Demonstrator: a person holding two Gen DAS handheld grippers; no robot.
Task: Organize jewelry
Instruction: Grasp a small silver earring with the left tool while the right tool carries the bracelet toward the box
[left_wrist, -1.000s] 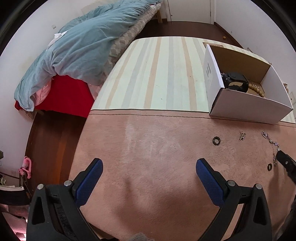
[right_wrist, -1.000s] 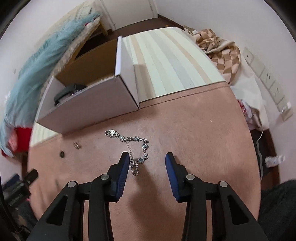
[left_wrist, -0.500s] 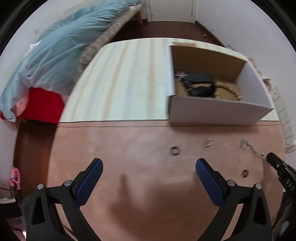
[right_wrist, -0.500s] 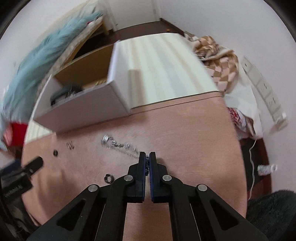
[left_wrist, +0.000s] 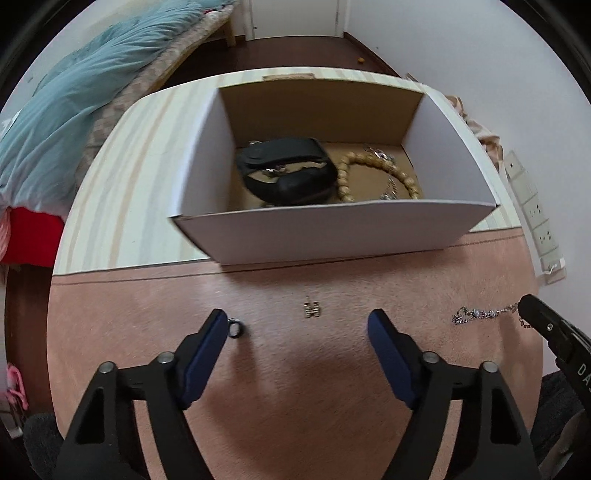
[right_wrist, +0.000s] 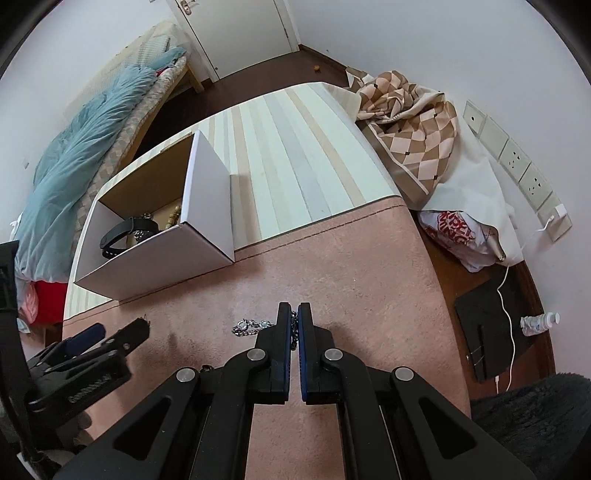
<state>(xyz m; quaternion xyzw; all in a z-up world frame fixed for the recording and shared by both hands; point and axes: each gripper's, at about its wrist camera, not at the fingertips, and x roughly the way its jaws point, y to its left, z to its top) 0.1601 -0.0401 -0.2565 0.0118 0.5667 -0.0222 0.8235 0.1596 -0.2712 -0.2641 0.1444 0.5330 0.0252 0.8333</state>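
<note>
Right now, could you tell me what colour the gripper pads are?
Dark blue pads, clearest in the left wrist view.

Both cameras ride on the handheld grippers and look steeply down from close over the pink cloth (left_wrist: 295, 387). The left wrist view faces straight into the open white box (left_wrist: 332, 229); the right wrist view sees that box from its right side. Both share the silver chain (right_wrist: 251, 326) and each other's gripper.

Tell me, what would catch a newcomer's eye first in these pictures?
Probably the open white box on the striped cloth, holding a black watch and a bead bracelet. In front of it, on the pink mat, the right gripper pinches a silver chain, while the left gripper is closing its jaws near a small gold clasp.
</note>
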